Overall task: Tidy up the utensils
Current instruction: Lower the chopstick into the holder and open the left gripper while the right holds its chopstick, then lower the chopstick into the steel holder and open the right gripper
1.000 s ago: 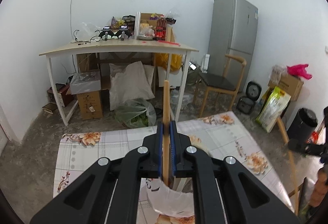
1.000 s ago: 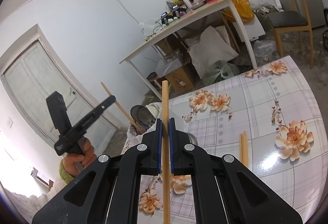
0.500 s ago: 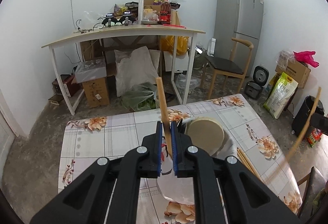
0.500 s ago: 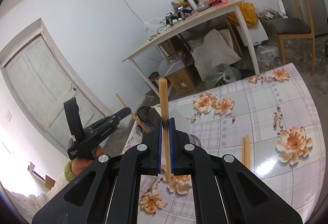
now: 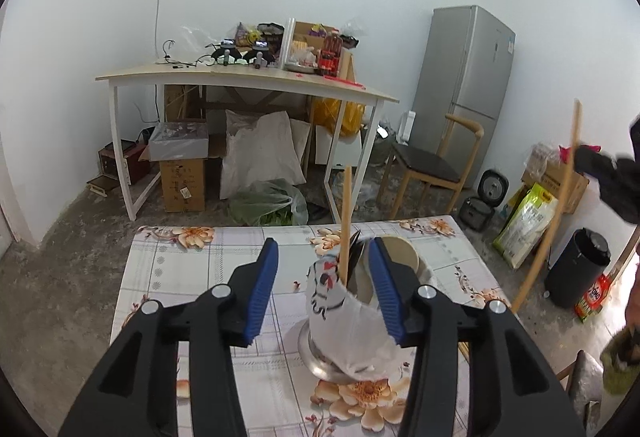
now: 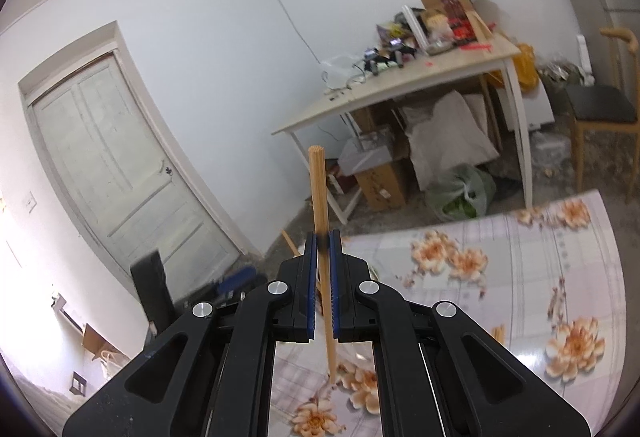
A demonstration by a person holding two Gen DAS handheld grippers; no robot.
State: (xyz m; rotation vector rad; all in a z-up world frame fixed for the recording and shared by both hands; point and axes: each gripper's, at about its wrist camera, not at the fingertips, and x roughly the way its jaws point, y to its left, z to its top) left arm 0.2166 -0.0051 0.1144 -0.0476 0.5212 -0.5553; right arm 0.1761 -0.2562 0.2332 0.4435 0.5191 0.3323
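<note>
Change: since half a second ago the left gripper (image 5: 323, 265) has spread its jaws and let go of the chopstick (image 5: 345, 221), which now stands in the utensil holder (image 5: 348, 313).
Table (image 5: 200, 277): floral checked cloth, carrying the holder.
Utensil holder: white cup with a painted pattern on a metal base, between the parted blue pads; dark utensils also stick out of it.
Left gripper: jaws wide apart, gripping nothing.
Right gripper (image 6: 323, 249): jaws closed on a second chopstick (image 6: 320, 205), nearly upright, its lower tip above the cloth.
Loose chopsticks (image 6: 498, 333): lying on the table right of the right gripper.
</note>
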